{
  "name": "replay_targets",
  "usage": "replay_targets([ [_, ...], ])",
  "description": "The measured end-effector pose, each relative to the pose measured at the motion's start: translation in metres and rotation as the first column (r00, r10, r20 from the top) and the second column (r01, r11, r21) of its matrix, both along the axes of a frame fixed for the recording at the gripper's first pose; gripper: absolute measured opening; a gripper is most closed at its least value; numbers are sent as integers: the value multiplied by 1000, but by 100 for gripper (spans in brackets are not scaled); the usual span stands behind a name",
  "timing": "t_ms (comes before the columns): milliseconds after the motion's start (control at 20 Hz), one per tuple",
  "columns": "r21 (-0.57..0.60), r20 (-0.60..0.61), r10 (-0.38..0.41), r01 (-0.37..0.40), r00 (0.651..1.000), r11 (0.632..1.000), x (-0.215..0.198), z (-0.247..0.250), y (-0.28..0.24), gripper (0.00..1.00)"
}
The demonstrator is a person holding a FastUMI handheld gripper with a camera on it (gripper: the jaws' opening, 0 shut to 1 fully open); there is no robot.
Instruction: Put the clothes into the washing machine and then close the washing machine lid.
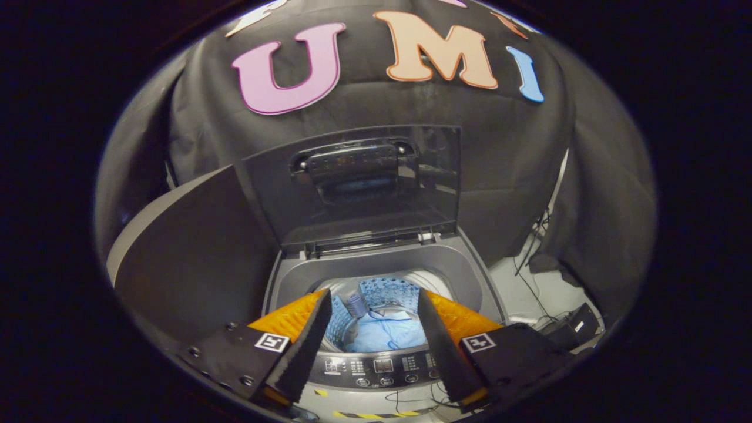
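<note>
Fingers (375,346) spread wide at lower centre of the frame, holding nothing, poised above the washing machine (470,276). Light blue clothes (382,338) lying crumpled in the perforated drum (390,291), seen through the gap between the fingers, so apparently loaded. Smoky translucent lid (352,188) standing upright at centre, moulded handle (358,161) uppermost, probably the next thing to reach for closing. Glossy control panel (382,367) along the near rim.

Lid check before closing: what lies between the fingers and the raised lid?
In the gripper view, the open drum with light blue clothes inside; the spread fingers hold nothing, lid upright.
</note>
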State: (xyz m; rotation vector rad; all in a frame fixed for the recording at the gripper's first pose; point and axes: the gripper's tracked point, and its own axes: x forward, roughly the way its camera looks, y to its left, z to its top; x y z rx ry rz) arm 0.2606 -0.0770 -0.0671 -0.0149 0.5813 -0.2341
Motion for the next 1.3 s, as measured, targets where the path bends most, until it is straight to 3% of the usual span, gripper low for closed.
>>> replay_targets([
  [100, -4, -5, 19, -19, 1000, 1000, -4, 0, 5, 97],
  [250, 62, 12, 63, -64, 998, 996, -4, 6, 22, 97],
  [500, -38, 152, 53, -48, 987, 998, 0, 51, 11, 97],
  [800, -149, 299, 94, -51, 950, 988, 15, 109, 5, 96],
  [1000, -101, 343, 104, -74, 934, 992, 40, 124, 13, 96],
  [1100, -108, 351, 78, -42, 933, 993, 56, 129, 4, 96],
  [1300, -144, 366, 106, -56, 924, 988, 93, 133, 6, 96],
])
